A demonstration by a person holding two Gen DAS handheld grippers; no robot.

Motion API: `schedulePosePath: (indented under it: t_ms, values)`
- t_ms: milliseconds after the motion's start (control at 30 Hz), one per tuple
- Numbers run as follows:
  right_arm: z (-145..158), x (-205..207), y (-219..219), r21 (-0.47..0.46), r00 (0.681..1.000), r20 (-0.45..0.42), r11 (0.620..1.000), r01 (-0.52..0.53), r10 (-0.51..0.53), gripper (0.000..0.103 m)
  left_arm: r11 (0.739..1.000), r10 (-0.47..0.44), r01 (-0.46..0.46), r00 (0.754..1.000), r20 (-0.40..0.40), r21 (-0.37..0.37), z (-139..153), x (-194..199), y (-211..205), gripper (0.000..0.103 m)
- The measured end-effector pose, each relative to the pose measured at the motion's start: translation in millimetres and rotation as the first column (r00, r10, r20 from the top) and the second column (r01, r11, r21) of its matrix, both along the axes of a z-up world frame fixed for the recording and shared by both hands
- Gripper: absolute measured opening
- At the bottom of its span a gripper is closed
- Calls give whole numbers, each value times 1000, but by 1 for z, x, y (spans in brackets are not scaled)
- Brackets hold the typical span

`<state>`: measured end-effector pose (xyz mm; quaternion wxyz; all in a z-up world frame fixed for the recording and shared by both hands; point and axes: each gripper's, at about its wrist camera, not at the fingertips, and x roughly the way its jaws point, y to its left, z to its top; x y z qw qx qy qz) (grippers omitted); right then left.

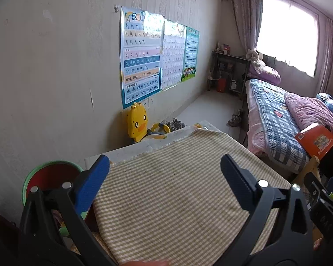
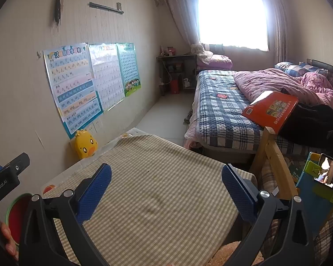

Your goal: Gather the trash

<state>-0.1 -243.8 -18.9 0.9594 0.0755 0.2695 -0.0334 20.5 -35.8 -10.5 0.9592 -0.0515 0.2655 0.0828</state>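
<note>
both grippers (image 1: 164,175) (image 2: 166,181) hover level over the checked cloth (image 1: 177,188), fingers spread apart, empty.

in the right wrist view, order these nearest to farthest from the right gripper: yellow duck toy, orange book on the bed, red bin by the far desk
1. Yellow duck toy, left, against the wall.
2. Orange book, right, on the bed's near end.
3. Red bin, far back, under the desk.

The right gripper is open over the checked cloth.
</note>
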Motion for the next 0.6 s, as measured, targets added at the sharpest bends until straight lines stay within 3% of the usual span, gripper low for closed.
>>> schedulePosePath:
  t_ms: [600]
  values:
    - [-4, 0, 2, -6, 1000, -14, 1000, -7, 7, 96, 1000, -5, 5, 1000, -22, -2, -5, -1, 2, 98]
